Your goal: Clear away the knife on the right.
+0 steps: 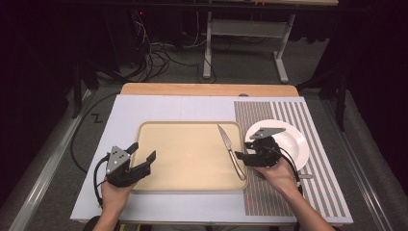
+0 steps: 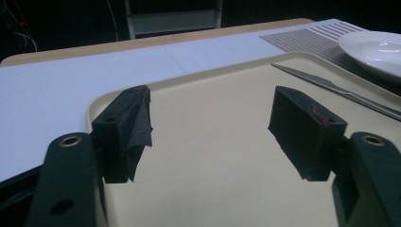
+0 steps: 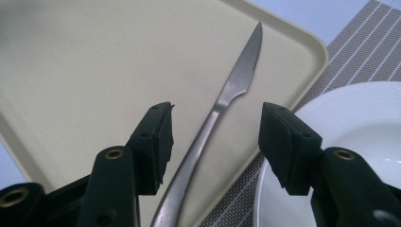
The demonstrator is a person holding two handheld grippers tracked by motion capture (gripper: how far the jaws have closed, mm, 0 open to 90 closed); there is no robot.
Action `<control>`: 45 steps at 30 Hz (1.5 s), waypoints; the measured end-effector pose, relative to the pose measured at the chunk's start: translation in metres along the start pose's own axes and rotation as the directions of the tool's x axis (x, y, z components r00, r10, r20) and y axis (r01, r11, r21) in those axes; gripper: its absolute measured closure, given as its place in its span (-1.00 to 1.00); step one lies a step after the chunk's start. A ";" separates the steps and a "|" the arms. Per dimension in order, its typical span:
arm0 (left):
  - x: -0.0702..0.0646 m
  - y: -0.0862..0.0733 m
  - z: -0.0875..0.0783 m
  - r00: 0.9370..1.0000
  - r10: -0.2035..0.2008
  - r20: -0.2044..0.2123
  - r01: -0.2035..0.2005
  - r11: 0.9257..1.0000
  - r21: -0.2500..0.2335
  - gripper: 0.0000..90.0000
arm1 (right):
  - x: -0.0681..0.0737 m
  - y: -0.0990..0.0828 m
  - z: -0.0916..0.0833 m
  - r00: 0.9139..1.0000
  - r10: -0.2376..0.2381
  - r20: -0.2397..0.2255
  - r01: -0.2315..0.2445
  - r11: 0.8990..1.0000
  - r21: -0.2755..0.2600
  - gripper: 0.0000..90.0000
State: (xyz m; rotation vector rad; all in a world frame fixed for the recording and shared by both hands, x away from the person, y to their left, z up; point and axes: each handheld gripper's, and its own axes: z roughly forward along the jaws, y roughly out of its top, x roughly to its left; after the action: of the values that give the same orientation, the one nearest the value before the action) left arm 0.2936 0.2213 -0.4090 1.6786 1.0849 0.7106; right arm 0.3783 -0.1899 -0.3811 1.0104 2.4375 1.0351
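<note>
Cream tray, silver knife, white plate on a striped mat

The tray (image 1: pixel 187 159) is plain pale cream, and the knife (image 3: pixel 222 101) on its right side is bare silver metal. The plate (image 1: pixel 291 139) at right is glossy white. It sits on a placemat (image 1: pixel 269 197) striped grey and white, over a pale lavender-white sheet (image 1: pixel 159 108). The table edge (image 1: pixel 207 89) at the far side is light wood. Both grippers, left (image 1: pixel 144 154) and right (image 1: pixel 243 155), are matt black.
</note>
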 end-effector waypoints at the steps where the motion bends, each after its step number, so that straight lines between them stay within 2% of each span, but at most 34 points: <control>1: 0.000 0.000 0.000 1.000 0.000 0.000 0.000 1.000 0.000 -0.31 | -0.001 -0.002 -0.002 1.000 0.002 0.002 -0.002 1.000 -0.007 0.02; 13: -0.001 0.000 0.000 1.000 0.005 0.003 -0.005 1.000 0.001 -0.31 | -0.012 -0.025 -0.023 0.999 0.049 0.022 -0.047 0.996 -0.080 -0.05; 25: -0.004 0.000 0.000 1.000 0.024 0.003 -0.024 1.000 0.006 -0.31 | -0.018 -0.045 -0.037 0.997 0.070 0.038 -0.063 0.986 -0.152 -0.10; 28: -0.005 0.000 0.000 1.000 0.030 0.003 -0.030 1.000 0.007 -0.31 | -0.020 -0.052 -0.041 0.996 0.077 0.043 -0.068 0.981 -0.184 -0.15; 33: -0.007 0.000 0.001 1.000 0.031 0.007 -0.031 0.999 0.011 -0.31 | -0.026 -0.063 -0.048 0.994 0.101 0.045 -0.086 0.964 -0.251 -0.16; 40: -0.007 0.000 0.000 1.000 0.028 0.010 -0.028 1.000 0.010 -0.30 | -0.028 -0.076 -0.055 0.991 0.117 0.062 -0.092 0.946 -0.312 -0.20; 45: -0.008 0.000 0.000 1.000 0.026 0.017 -0.026 1.000 0.012 -0.30 | -0.029 -0.085 -0.057 0.990 0.124 0.068 -0.094 0.937 -0.337 -0.22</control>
State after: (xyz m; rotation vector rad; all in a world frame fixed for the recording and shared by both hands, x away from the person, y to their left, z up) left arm 0.2904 0.2139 -0.4089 1.7090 1.0595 0.7068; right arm 0.3282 -0.2810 -0.4025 1.0562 2.0621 1.3535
